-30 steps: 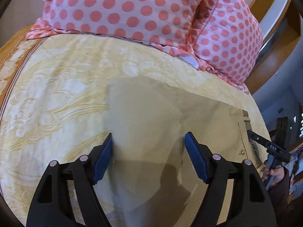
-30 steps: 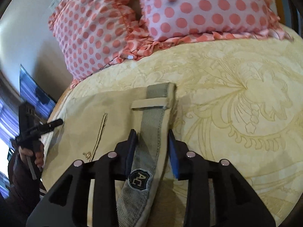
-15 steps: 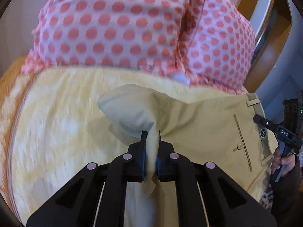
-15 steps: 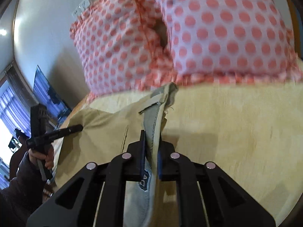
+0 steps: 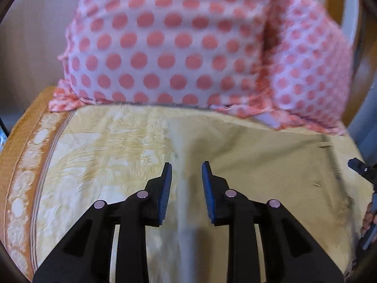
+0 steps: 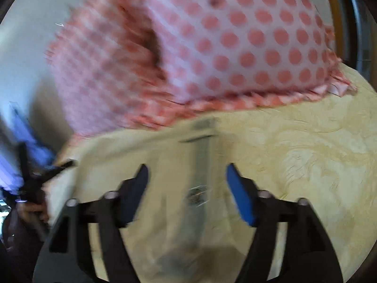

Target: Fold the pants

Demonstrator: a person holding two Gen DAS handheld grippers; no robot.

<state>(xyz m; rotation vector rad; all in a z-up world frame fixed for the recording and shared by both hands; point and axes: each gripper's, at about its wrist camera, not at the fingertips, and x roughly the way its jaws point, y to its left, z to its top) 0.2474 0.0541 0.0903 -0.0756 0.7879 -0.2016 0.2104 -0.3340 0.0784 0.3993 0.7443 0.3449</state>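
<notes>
Jaws of both grippers apart, astride pants [image 5: 259, 165].

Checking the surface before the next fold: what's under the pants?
The pants lie on a yellow patterned bedspread, visible around them. Whatever sits directly beneath the fabric is covered.

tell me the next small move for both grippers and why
Probably back both off. The left gripper and right gripper are open, and the khaki pants lie flat on the yellow bedspread below the polka-dot pillows; then regrasp an edge to fold again.
</notes>
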